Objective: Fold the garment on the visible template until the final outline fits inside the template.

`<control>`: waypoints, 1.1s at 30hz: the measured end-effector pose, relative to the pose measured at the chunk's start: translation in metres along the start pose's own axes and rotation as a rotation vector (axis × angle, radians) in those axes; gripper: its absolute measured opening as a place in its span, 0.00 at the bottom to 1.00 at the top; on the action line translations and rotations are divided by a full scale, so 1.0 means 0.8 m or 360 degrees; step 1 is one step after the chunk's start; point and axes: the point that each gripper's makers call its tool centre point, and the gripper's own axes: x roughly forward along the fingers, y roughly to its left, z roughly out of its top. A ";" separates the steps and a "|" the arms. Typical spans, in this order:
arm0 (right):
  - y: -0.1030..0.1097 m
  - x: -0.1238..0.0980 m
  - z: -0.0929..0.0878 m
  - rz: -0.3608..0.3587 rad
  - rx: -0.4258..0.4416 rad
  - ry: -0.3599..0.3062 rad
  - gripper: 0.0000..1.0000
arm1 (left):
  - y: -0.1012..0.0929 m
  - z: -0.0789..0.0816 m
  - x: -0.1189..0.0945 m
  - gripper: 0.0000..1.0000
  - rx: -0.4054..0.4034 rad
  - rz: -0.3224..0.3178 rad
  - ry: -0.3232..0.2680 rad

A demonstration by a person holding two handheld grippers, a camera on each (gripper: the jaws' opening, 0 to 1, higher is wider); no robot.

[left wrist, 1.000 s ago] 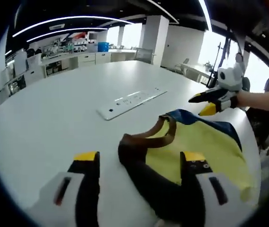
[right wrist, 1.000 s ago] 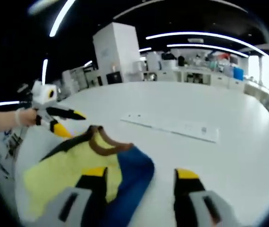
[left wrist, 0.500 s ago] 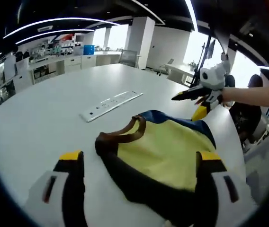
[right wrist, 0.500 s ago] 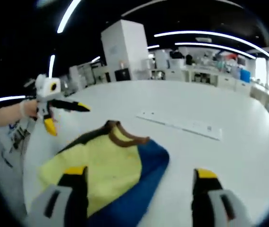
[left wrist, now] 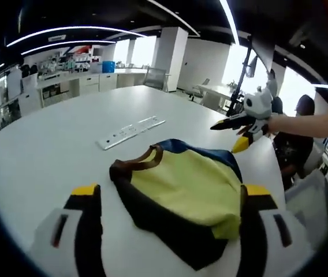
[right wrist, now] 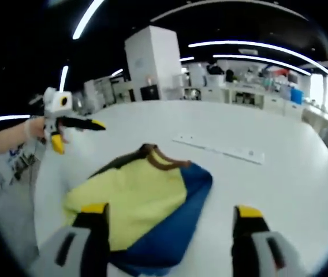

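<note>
A folded garment [left wrist: 181,190], yellow with a brown collar, a black sleeve side and a blue sleeve side, lies flat on the white table [left wrist: 54,150]. My left gripper [left wrist: 171,190] hovers open above its near edge, the jaws wide apart and holding nothing. In the right gripper view the same garment [right wrist: 135,196] lies below my open right gripper [right wrist: 170,211], which is also empty. Each gripper appears in the other's view, held in a hand off the cloth: the right gripper [left wrist: 239,131] beyond the garment's far corner, the left gripper [right wrist: 77,135] above the table's edge.
A long white strip [left wrist: 130,131] set flat in the tabletop lies beyond the collar, seen again as the strip [right wrist: 219,149]. The table's rounded edge runs close behind the garment. Counters, a white pillar [right wrist: 149,60] and chairs stand further back.
Both views have pulled back and up from the garment. The collar, raised a second ago, now lies flatter, and the garment rests folded. Both grippers stay open.
</note>
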 end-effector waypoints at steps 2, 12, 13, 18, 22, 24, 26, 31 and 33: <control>0.000 -0.003 -0.003 -0.0004 0.0012 -0.0001 0.87 | 0.004 -0.002 -0.008 0.95 -0.0013 0.0010 -0.0008; 0.018 -0.030 -0.028 -0.0022 0.0051 0.0000 0.84 | -0.010 -0.011 -0.039 0.94 -0.0028 0.0040 -0.0042; 0.018 -0.032 -0.031 -0.0027 0.0049 0.0003 0.84 | -0.013 -0.014 -0.043 0.94 -0.0033 0.0046 -0.0040; 0.020 -0.046 -0.042 -0.0035 0.0069 0.0013 0.83 | -0.027 -0.028 -0.056 0.93 -0.0060 0.0045 -0.0054; 0.029 -0.051 -0.059 -0.0027 0.0079 0.0046 0.79 | -0.031 -0.038 -0.065 0.92 -0.0090 0.0046 -0.0070; 0.030 -0.052 -0.066 -0.0033 0.0084 0.0055 0.75 | -0.034 -0.046 -0.070 0.91 -0.0100 0.0057 -0.0064; 0.033 -0.055 -0.073 -0.0034 0.0107 0.0069 0.71 | -0.038 -0.053 -0.075 0.91 -0.0115 0.0057 -0.0067; 0.037 -0.052 -0.085 -0.0031 0.0142 0.0081 0.62 | -0.049 -0.061 -0.082 0.90 -0.0131 0.0049 -0.0070; 0.040 -0.052 -0.087 -0.0021 0.0156 0.0084 0.59 | -0.044 -0.061 -0.083 0.90 -0.0133 0.0055 -0.0070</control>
